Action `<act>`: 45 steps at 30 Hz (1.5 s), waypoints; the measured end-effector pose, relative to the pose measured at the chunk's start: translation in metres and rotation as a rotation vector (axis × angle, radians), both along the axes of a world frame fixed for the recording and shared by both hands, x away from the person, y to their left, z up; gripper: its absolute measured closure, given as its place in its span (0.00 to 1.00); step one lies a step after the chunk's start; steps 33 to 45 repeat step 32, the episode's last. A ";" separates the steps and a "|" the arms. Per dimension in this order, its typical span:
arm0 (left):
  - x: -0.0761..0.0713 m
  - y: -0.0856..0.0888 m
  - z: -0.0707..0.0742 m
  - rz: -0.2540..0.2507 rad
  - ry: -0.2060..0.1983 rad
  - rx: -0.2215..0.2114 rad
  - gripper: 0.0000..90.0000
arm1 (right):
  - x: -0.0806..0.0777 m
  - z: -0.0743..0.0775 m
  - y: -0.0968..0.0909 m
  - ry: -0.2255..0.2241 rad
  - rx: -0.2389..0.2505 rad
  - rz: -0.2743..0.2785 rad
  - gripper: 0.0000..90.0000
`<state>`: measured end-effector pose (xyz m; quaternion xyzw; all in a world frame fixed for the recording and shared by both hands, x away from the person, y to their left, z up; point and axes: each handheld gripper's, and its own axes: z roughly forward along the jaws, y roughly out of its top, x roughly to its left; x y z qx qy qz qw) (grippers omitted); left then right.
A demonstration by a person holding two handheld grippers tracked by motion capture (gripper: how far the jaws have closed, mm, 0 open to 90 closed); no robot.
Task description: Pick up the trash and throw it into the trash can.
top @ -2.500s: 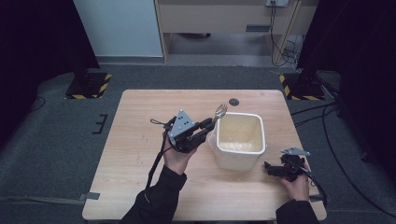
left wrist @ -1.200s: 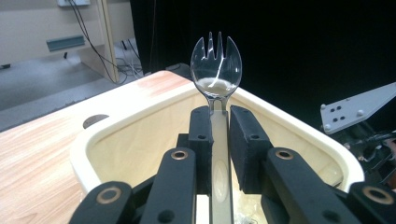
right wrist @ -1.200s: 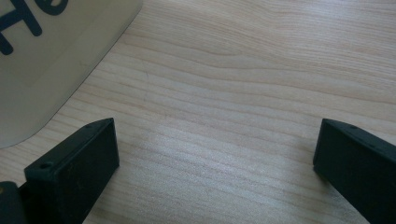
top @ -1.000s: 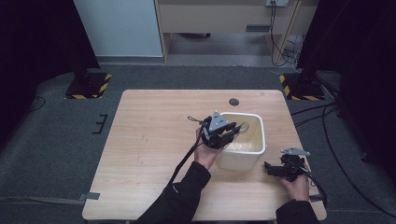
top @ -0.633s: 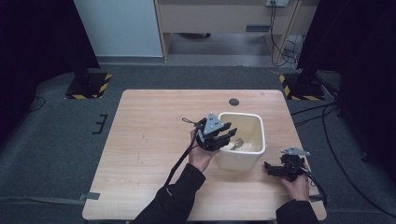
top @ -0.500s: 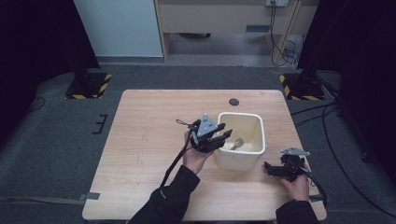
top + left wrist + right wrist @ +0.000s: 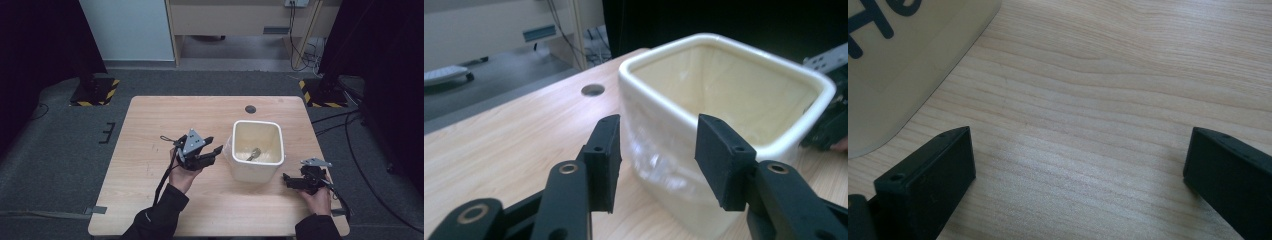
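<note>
A cream square tub [image 7: 256,150] stands on the right half of the wooden table [image 7: 150,125]. A metal spoon [image 7: 254,153] lies inside it on the bottom. My left gripper [image 7: 216,150] hovers just left of the tub, open and empty, jaws pointing at its side wall. In the left gripper view the tub [image 7: 724,125] fills the space beyond the left gripper [image 7: 658,150]. My right gripper [image 7: 288,180] rests low on the table at the tub's right front corner, open wide with bare wood between its jaws. The right gripper view has the tub wall [image 7: 908,60] at upper left.
A round cable hole [image 7: 250,109] sits in the table behind the tub. The table's left half and front middle are bare wood. Dark floor, cables and a cabinet lie beyond the far edge.
My left gripper carried the spoon to the tub, let it drop inside, then drew back left, open. The right gripper has stayed still.
</note>
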<state>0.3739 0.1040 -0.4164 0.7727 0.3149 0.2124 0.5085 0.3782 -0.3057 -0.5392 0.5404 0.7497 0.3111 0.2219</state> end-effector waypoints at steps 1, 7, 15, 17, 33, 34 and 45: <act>-0.001 0.004 -0.003 0.004 0.003 0.013 0.56 | 0.000 0.000 0.000 -0.001 0.001 -0.001 0.00; -0.009 0.025 -0.021 0.043 0.030 0.071 0.49 | 0.000 0.000 0.000 -0.001 0.001 -0.001 0.00; -0.022 0.051 -0.052 0.102 0.094 0.124 0.39 | 0.000 0.000 0.000 0.000 0.000 0.000 0.00; -0.024 0.056 -0.060 0.117 0.116 0.146 0.36 | 0.000 0.000 0.000 -0.001 0.001 -0.001 0.00; -0.035 0.100 -0.105 0.243 0.304 0.247 0.25 | 0.000 0.000 0.000 0.000 -0.001 0.001 0.00; -0.035 0.100 -0.105 0.243 0.304 0.247 0.25 | 0.000 0.000 0.000 0.000 -0.001 0.001 0.00; -0.035 0.100 -0.105 0.243 0.304 0.247 0.25 | 0.000 0.000 0.000 0.000 -0.001 0.001 0.00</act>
